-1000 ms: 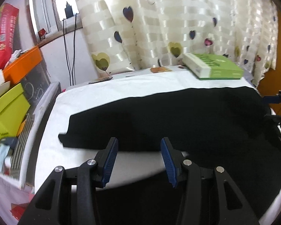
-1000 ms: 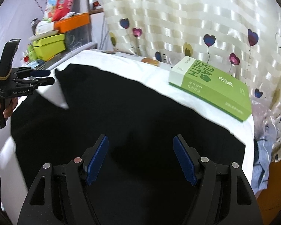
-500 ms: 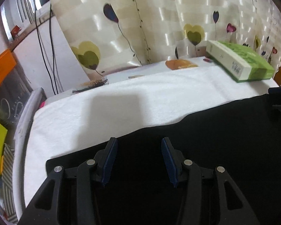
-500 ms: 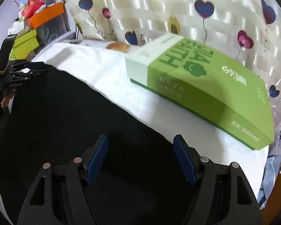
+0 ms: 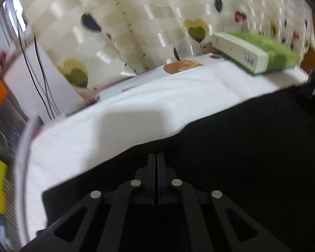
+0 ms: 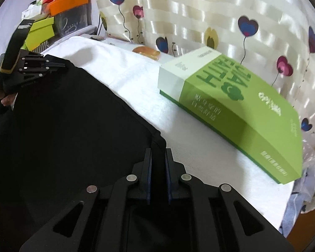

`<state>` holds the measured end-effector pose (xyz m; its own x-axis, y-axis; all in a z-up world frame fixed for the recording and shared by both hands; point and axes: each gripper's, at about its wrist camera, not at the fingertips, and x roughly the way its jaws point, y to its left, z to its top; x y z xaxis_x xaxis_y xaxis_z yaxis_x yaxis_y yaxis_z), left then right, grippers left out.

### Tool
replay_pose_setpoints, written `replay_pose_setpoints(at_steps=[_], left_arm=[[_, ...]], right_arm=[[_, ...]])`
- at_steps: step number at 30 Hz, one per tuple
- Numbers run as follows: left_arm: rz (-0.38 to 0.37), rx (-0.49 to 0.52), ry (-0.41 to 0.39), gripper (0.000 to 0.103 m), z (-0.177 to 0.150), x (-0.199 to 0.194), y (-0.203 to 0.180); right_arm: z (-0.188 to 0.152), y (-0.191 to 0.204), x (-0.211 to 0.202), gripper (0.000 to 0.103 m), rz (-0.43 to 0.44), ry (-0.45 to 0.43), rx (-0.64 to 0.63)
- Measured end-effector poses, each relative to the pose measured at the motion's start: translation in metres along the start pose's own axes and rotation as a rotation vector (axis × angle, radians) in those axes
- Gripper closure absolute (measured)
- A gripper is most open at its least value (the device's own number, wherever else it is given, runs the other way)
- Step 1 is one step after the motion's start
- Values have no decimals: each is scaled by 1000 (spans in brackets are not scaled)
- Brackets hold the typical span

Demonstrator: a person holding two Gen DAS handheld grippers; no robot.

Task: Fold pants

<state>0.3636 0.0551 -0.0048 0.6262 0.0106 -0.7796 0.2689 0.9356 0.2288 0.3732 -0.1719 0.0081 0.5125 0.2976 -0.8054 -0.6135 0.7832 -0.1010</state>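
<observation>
Both our grippers have closed since before: left gripper [image 5: 156, 157] and right gripper [image 6: 158, 153] jaws now pinching the black pants [image 6: 73, 126] at their far edge on the white tabletop [image 5: 136, 105].

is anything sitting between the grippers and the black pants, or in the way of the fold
Nothing separates them: the right gripper is shut on the black fabric pants, and the left gripper is closed at their far edge. The green and white cardboard box lies apart on the white cloth-covered table.
</observation>
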Motion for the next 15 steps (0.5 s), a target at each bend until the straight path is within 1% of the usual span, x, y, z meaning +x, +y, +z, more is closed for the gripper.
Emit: replay_pose_setpoints(at_steps=[3,6,10,15], left_arm=[[6,-28,-20,102,-1,-7,5],[10,-56,-66,102,-4,-29,11],[6,-94,-143,102,-14,-75,17],[-3,-181,-238,102,-48,-140,31]], right_arm=[[0,3,-17,93,-18,-33,-9],[-1,11,-44,93,-26,-86,-12],[-11,33,-90,93,-36,-165,-23],[-37,74,-146,94,-34,-230,-50]])
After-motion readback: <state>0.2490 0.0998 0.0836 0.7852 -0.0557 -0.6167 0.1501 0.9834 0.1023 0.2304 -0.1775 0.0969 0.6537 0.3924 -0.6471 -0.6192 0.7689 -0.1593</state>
